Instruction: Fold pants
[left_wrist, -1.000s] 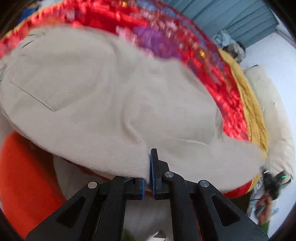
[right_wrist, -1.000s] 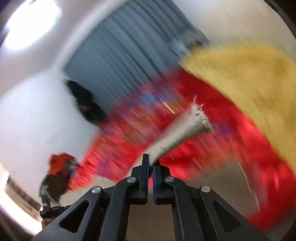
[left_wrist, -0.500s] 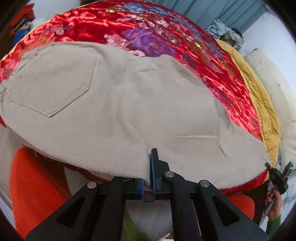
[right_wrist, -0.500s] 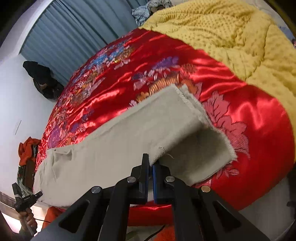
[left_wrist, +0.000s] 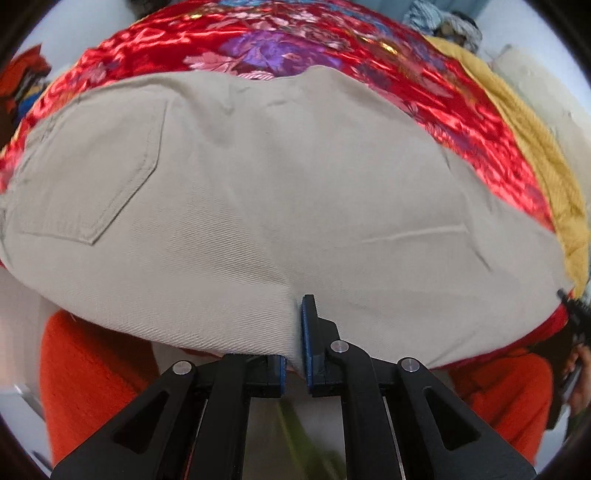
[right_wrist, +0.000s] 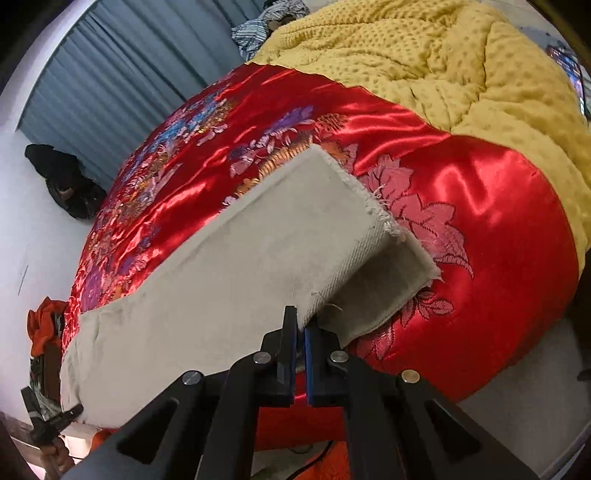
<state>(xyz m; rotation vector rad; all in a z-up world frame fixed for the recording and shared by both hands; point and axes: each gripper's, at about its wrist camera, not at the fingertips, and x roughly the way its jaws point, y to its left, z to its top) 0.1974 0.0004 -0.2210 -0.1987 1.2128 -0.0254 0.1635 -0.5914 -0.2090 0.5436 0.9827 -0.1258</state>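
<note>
Beige pants (left_wrist: 258, 184) lie spread on a red satin quilt (left_wrist: 295, 40), back pocket (left_wrist: 92, 173) up at the left. My left gripper (left_wrist: 293, 343) pinches the near edge of the seat; its jaws are just beginning to open, with the cloth still pressed between the pads. In the right wrist view the pants (right_wrist: 221, 277) run from the waist at lower left to the frayed leg hem at the middle. My right gripper (right_wrist: 300, 325) is shut on the near corner of the upper leg's hem, holding it slightly off the lower leg.
A yellow knitted blanket (right_wrist: 443, 55) covers the bed's far right part. An orange fleece cover (left_wrist: 92, 387) hangs below the bed's near edge. Grey-blue curtains (right_wrist: 110, 92) stand behind the bed. Dark clothing (right_wrist: 66, 181) hangs on the white wall.
My right gripper has come down, bringing the leg hem low over the quilt. The left gripper has shifted and rolled along the bed edge, and the pants now lie flatter.
</note>
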